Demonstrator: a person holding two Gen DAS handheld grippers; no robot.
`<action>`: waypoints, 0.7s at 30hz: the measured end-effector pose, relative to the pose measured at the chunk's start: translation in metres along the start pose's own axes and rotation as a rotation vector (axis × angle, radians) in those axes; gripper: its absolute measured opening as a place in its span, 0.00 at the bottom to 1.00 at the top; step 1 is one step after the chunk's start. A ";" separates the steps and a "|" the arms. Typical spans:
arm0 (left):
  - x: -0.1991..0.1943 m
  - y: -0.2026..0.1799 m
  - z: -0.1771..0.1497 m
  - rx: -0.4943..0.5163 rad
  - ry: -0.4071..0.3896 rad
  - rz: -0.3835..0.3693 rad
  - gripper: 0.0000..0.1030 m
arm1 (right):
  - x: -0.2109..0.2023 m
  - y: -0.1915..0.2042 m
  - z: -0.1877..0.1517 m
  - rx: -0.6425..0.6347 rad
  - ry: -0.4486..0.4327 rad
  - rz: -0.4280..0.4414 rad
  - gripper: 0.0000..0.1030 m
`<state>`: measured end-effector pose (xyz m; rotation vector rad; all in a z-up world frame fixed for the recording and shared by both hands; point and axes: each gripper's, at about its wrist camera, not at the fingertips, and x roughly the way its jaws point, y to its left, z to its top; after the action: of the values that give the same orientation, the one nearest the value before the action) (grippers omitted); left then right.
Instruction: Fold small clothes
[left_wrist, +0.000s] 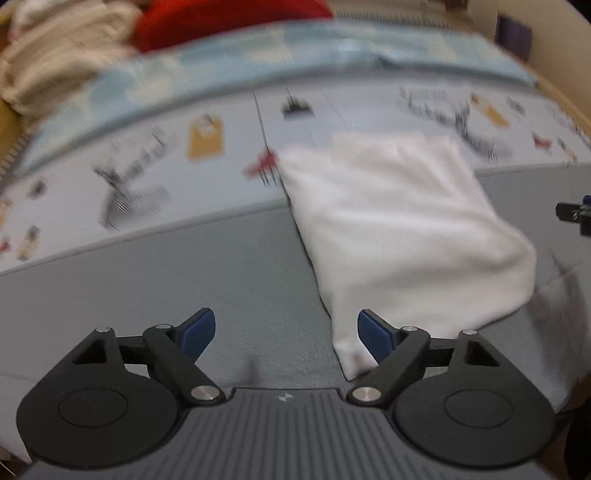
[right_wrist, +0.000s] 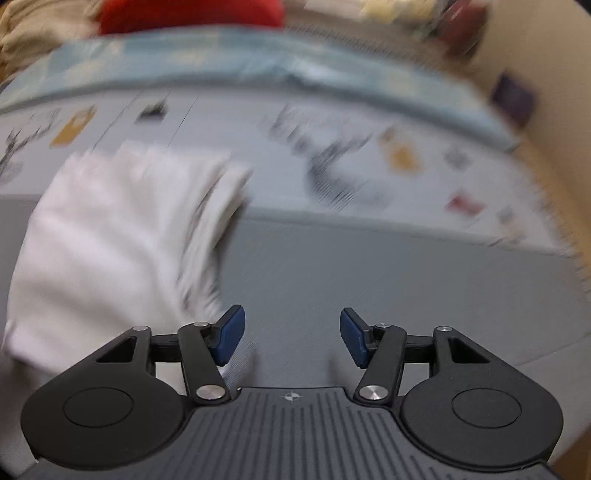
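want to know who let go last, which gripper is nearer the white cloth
Too close to call. The left gripper has the white cloth by its right finger; the right gripper has it by its left finger. Both jaws stand open and empty.

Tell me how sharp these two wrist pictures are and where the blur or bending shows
Left wrist view: the left gripper is sharp, jaws open; the folded white cloth is softly smeared, and the patterned pale-blue sheet streaks badly. Right wrist view: the blur is heavier, the white cloth's edge ghosts into streaks, and only the right gripper is crisp. Both views bend straight edges into fisheye curves.
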<state>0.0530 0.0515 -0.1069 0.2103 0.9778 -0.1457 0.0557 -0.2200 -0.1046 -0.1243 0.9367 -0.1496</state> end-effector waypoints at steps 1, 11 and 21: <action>-0.012 0.000 0.001 -0.003 -0.035 0.011 0.87 | -0.013 -0.004 0.001 0.035 -0.045 0.000 0.58; -0.113 -0.036 -0.057 -0.116 -0.370 -0.011 0.89 | -0.138 -0.006 -0.050 0.149 -0.388 0.171 0.83; -0.083 -0.051 -0.049 -0.210 -0.232 -0.020 0.99 | -0.155 0.029 -0.076 0.030 -0.347 0.183 0.88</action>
<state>-0.0428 0.0165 -0.0698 -0.0095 0.7577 -0.0829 -0.0939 -0.1670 -0.0318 -0.0339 0.5953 0.0281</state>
